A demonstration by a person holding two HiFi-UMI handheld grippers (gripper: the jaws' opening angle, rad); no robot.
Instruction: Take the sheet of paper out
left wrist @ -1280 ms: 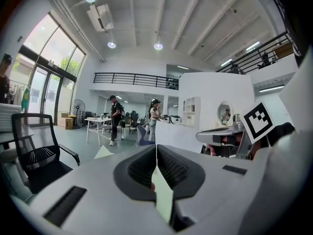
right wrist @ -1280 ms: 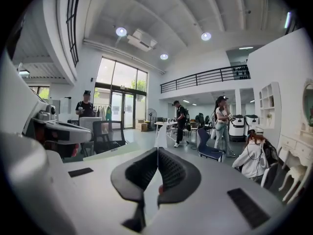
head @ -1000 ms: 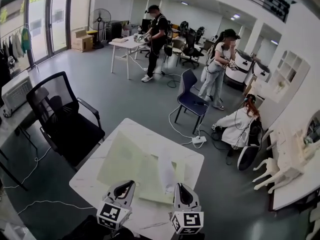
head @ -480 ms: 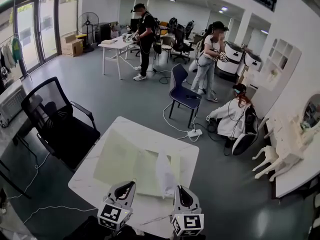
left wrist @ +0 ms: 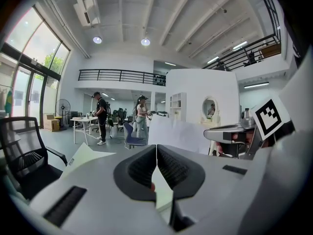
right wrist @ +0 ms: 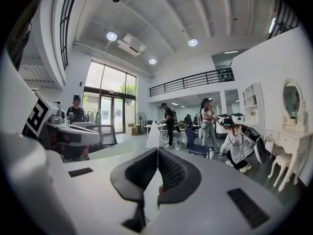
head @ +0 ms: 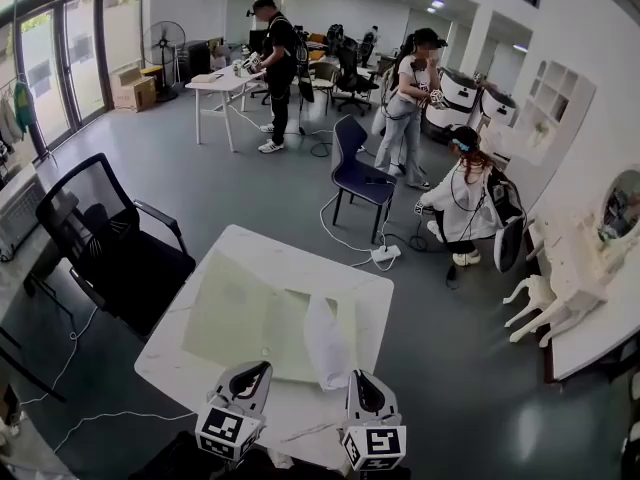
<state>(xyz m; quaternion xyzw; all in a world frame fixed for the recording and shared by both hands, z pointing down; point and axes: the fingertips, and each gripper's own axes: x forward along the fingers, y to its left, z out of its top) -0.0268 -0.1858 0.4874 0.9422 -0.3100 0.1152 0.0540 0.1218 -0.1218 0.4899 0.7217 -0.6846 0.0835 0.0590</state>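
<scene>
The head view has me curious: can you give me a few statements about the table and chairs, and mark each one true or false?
1. A pale green folder lies on the white table. True.
2. The right hand-held gripper is open and empty. False: its jaws are shut on a white sheet of paper.
3. A black mesh chair stands to the table's left. True.
4. Someone is sitting on the blue chair beyond the table. False: nobody sits on it.
</scene>
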